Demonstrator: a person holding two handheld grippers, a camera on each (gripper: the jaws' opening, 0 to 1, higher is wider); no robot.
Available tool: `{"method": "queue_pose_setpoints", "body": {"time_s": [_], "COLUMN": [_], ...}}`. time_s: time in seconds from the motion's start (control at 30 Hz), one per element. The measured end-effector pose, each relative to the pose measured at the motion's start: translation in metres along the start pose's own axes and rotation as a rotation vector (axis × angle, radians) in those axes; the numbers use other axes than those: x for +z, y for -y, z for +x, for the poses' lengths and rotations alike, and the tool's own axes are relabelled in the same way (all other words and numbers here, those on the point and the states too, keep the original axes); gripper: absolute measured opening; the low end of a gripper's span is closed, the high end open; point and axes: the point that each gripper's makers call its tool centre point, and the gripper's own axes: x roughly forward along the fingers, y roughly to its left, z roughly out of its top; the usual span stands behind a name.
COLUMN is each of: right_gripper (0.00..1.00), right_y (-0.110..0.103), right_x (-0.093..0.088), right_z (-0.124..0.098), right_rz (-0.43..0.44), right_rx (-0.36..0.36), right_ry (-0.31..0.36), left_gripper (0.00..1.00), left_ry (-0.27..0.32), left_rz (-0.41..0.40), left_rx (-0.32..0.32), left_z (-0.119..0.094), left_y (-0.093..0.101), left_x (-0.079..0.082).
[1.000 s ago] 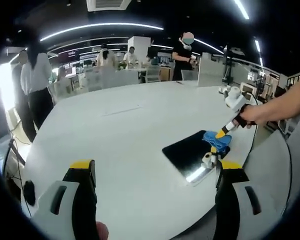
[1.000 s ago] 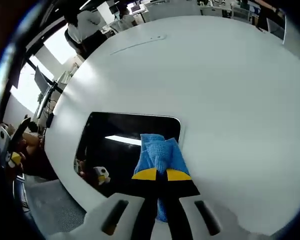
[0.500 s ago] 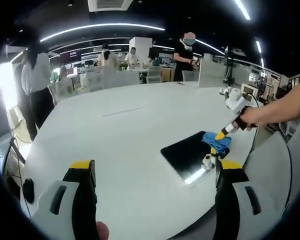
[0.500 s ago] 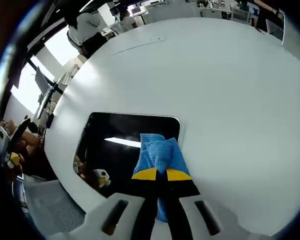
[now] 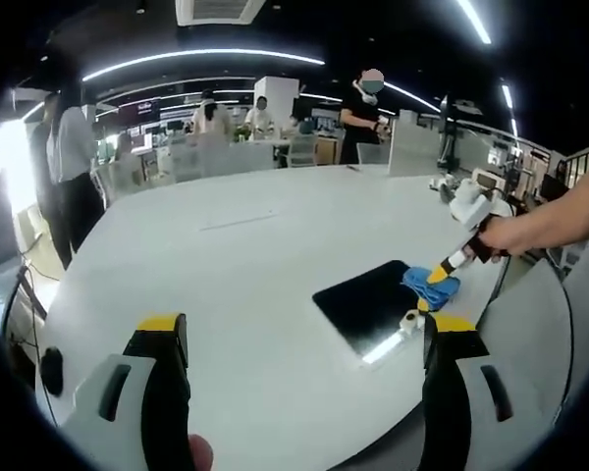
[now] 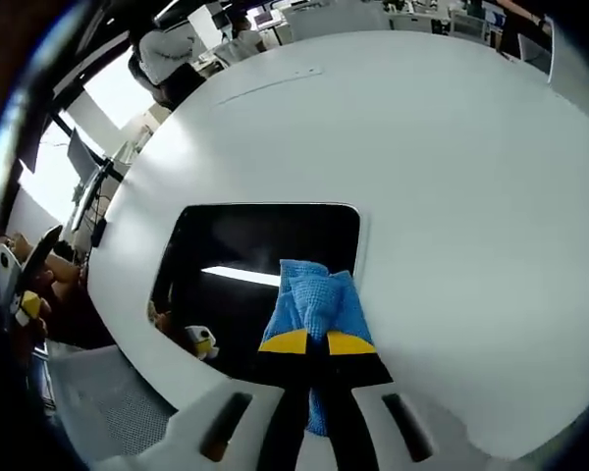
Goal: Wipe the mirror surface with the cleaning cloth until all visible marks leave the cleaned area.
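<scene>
We read no text, label, brand, number or sign in either view. Dark screens in upper left of left gripper view too small and blurred for us to make out lettering. Table (image 5: 275, 255) surface and mirror (image 6: 260, 260) carry no print.

I see the mirror (image 6: 265, 265) as dark, glossy glass, reflecting a bright light strip. The cleaning cloth (image 6: 314, 304) looks like soft blue woven textile with a waffle texture. The table (image 6: 422, 177) reads as smooth, matt white.
</scene>
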Motion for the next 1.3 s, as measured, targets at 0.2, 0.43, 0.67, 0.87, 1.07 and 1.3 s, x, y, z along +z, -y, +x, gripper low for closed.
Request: {"method": "queue_pose_setpoints", "body": {"time_s": [0.2, 0.43, 0.67, 0.87, 1.07, 1.3], "right_gripper": [0.00, 0.00, 0.00, 0.00, 0.00, 0.00], "right_y": [-0.003, -0.007, -0.010, -0.014, -0.019, -0.019], "right_x": [-0.007, -0.016, -0.024, -0.026, -0.029, -0.029], "right_z": [-0.003, -0.006, -0.009, -0.010, -0.010, -0.009], "right_rz": [-0.003, 0.008, 0.029, 0.034, 0.032, 0.043], "right_rx": [-0.008, -0.005, 0.003, 0.006, 0.009, 0.015], "right_ry": [-0.003, -0.008, -0.013, -0.017, -0.020, -0.020], "left_gripper": [0.99, 0.99, 0.99, 0.99, 0.99, 0.99], "left_ry": [0.012, 0.004, 0.009, 0.017, -0.006, -0.006], "left_rz": [-0.007, 0.001, 0.000, 0.013, -0.011, -0.010], "left_rx": [0.001, -0.006, -0.006, -0.015, -0.014, -0.009], "left_z": [-0.002, -0.004, -0.004, -0.006, -0.006, -0.007], "left_y": [-0.001, -0.001, -0.002, 0.000, 0.000, -0.004], "left_x": [0.001, -0.001, 0.000, 0.000, -0.015, -0.017]}}
